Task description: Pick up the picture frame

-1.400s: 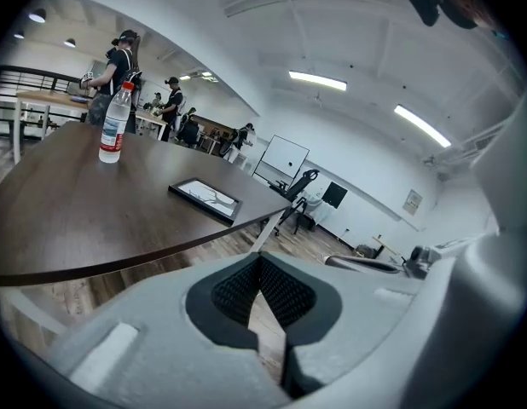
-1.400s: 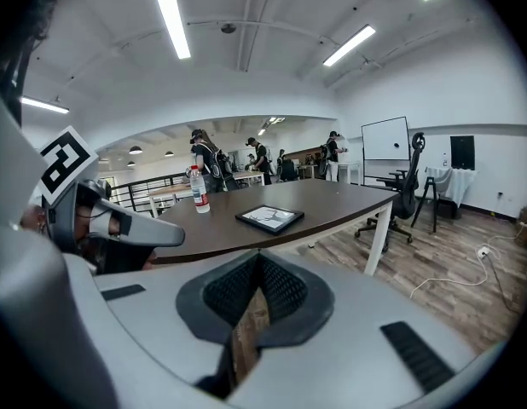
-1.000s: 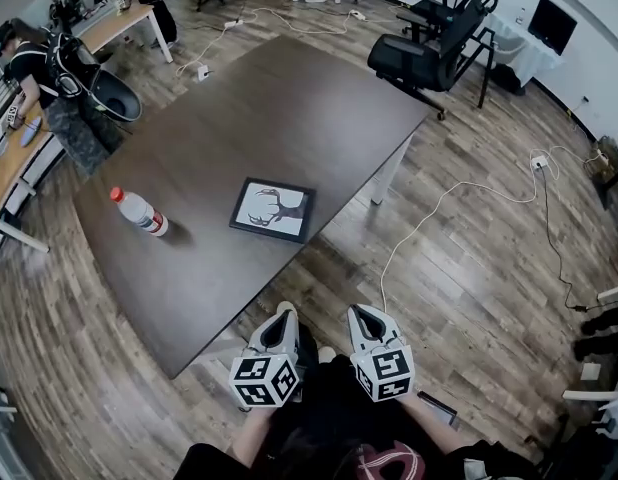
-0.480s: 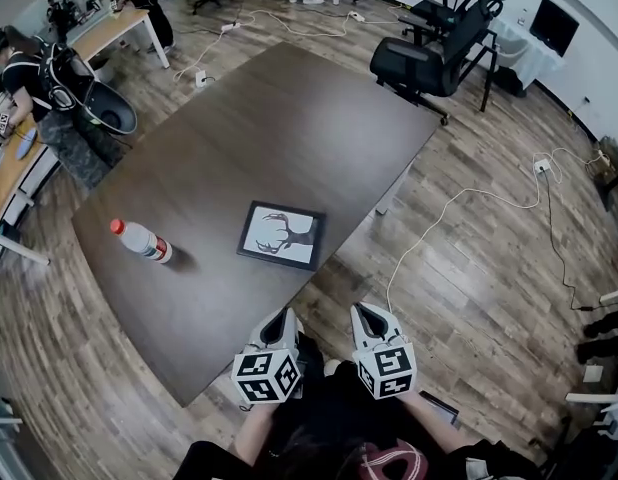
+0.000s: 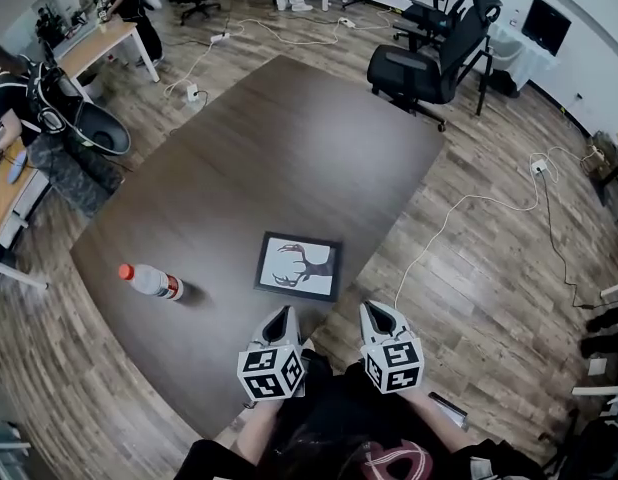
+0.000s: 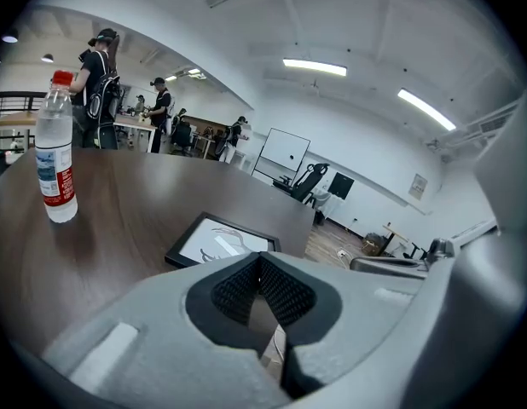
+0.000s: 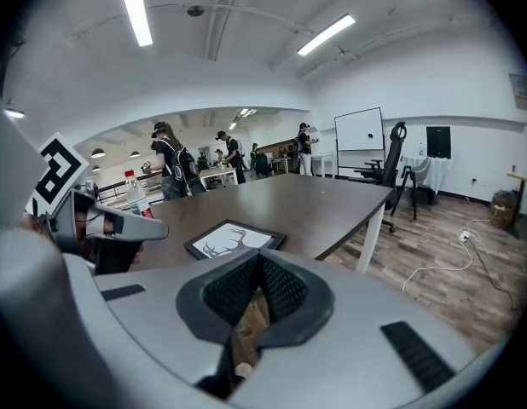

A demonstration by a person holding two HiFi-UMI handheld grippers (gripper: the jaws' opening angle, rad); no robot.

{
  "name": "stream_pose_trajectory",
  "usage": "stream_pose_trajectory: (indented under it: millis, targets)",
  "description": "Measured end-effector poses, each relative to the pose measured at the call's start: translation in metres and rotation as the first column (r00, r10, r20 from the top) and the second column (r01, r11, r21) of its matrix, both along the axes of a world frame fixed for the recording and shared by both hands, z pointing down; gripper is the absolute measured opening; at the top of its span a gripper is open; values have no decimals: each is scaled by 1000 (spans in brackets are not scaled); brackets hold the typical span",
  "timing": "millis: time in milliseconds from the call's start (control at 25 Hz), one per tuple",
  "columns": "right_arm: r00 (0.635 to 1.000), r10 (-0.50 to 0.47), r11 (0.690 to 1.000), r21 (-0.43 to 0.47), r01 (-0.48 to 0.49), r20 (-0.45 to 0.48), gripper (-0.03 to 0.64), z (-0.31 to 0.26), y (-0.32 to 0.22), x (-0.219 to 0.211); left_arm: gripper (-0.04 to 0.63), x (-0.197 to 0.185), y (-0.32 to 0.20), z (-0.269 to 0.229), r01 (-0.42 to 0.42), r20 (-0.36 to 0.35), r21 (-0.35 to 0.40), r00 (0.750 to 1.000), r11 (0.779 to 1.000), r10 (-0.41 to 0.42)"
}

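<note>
We are at the approach step. The flat black-framed picture of deer antlers (image 5: pixel 299 266) lies untouched near the close edge of the dark brown wooden desk (image 5: pixel 289 138), just ahead of us. Our left hand-held gripper (image 5: pixel 280 318) and right hand-held gripper (image 5: pixel 376 315) both have their jaws pressed together on nothing (neither touches the frame). Next, we judge, the jaws must part and reach the frame's near edge.
</note>
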State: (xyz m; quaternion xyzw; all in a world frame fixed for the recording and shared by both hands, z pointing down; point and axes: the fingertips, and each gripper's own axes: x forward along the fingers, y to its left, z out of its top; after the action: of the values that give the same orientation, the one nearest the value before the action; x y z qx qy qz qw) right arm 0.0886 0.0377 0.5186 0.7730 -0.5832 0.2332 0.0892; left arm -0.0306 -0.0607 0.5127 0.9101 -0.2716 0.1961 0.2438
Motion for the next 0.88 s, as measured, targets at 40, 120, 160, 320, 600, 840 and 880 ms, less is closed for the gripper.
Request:
stream_pose_trajectory:
  millis: [40,120,160,320,600,840,880]
  targets:
    - [1000,9,1000,-3,-9,2,6,-1,-7,0,9,-2,-7,0,-3,5,-4,1000,1000,3]
    - [1000,14,1000,-20,-14,7,6,2,-20,-1,10,-7,-23,3,7,17,-12,1000,1000,-7]
    - [1000,11,999,-40,-10,11,6,5,-27,-2,9,-10,-31,4,22,21,-17,1000,1000,-22]
    - [1000,-5,994,-112,7,18,5,15,-47,-5,9,-19,-54,9,56,28,-49,998,997,-55]
    - [999,-29,988,-154,31,14,6,21,-81,-1,9,-26,-79,32,109,65,-135,993,985,-101]
    - [996,-85,978,-192,85,9,6,29,-100,23,9,-20,-87,41,148,104,-174,986,973,-132]
    - [994,-107,975,-197,105,-1,6,30,-104,27,9,-17,-89,43,158,113,-176,984,972,-139]
